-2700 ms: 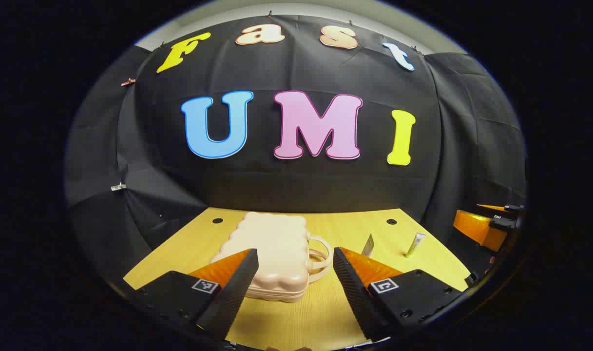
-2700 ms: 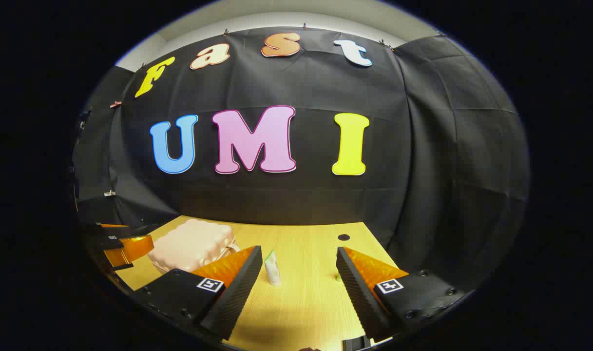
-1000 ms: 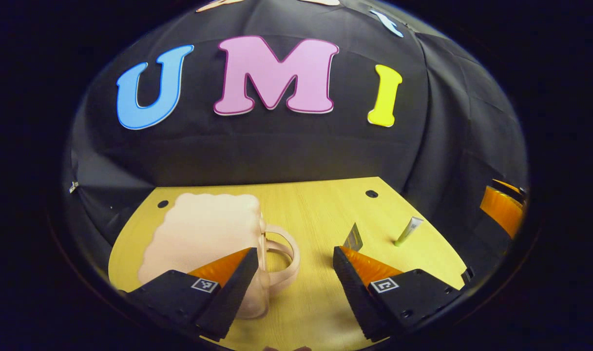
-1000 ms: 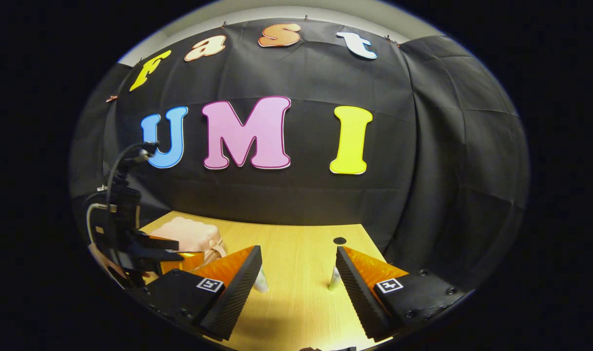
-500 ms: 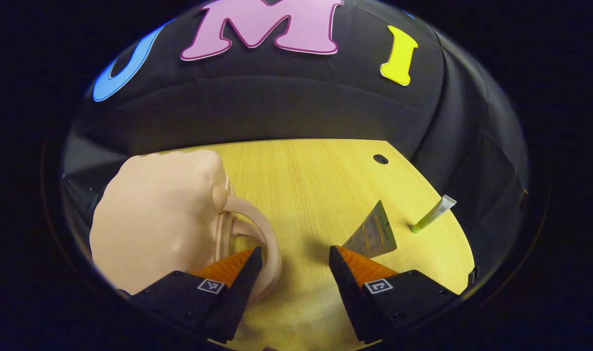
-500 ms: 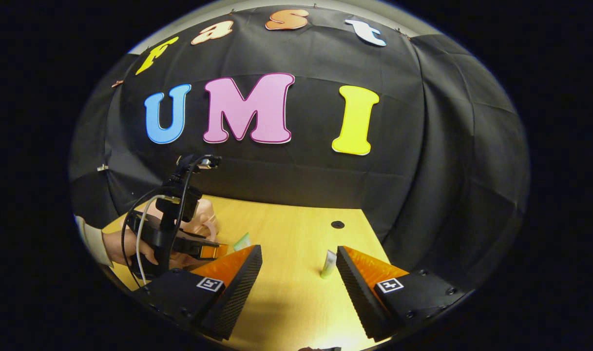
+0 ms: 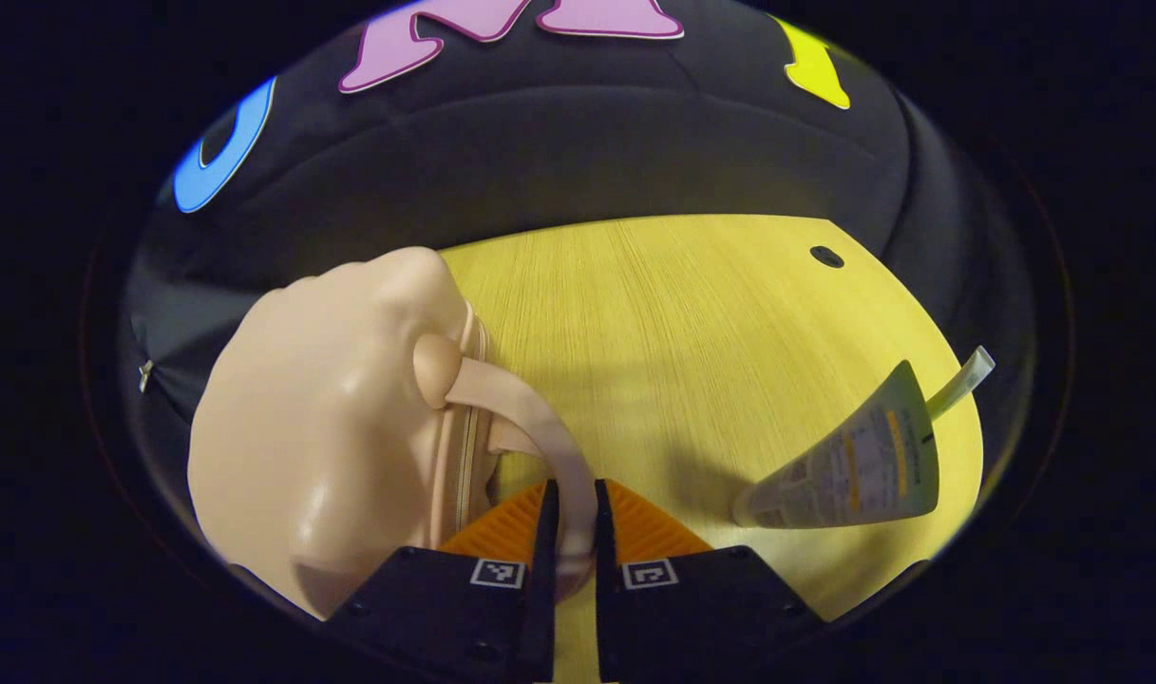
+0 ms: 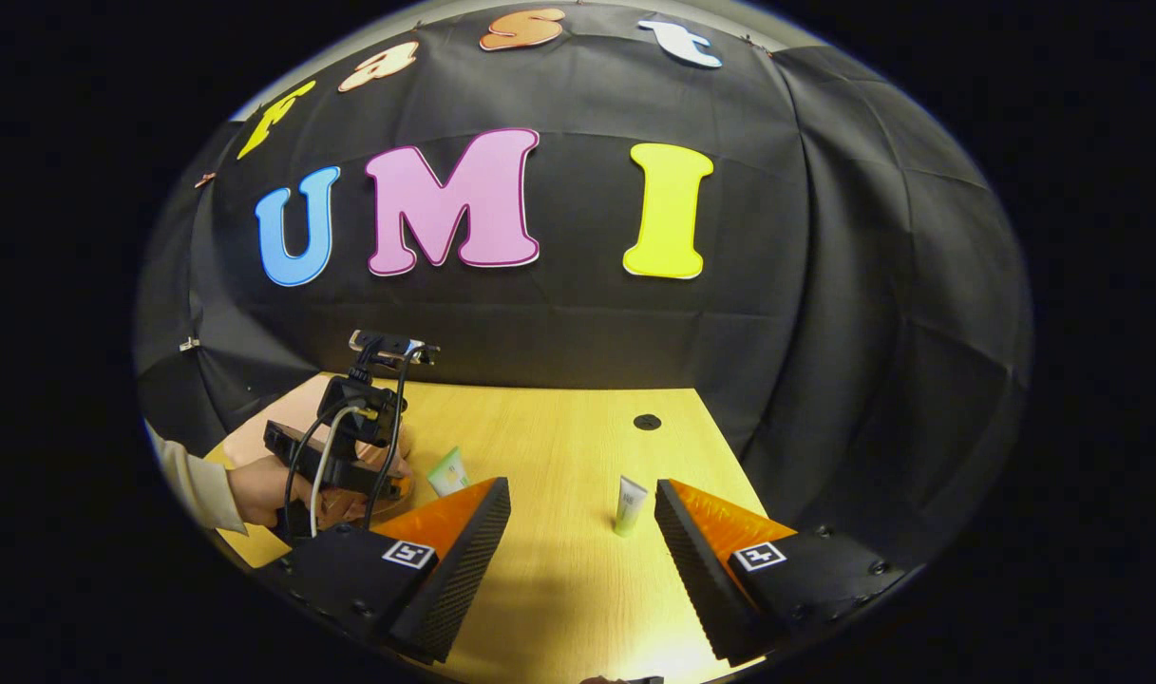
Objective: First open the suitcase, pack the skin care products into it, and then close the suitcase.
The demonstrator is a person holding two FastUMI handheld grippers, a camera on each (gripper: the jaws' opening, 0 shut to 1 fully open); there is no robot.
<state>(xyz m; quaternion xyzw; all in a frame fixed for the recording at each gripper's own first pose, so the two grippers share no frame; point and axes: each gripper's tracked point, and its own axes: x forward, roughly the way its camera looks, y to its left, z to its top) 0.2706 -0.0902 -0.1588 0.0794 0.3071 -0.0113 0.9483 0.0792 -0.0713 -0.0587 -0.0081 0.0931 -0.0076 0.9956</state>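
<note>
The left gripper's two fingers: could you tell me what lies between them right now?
In the left gripper view, the suitcase's handle runs between the closed fingers of the left gripper.

You're working at a yellow wood-grain table [image 8: 578, 589] with a small round dark hole [image 8: 647, 422] near its far edge. Creased black cloth [image 8: 872, 332] hangs behind and wraps round the sides. Above the cloth's top edge, a strip of pale wall [image 8: 729, 9] shows.
</note>
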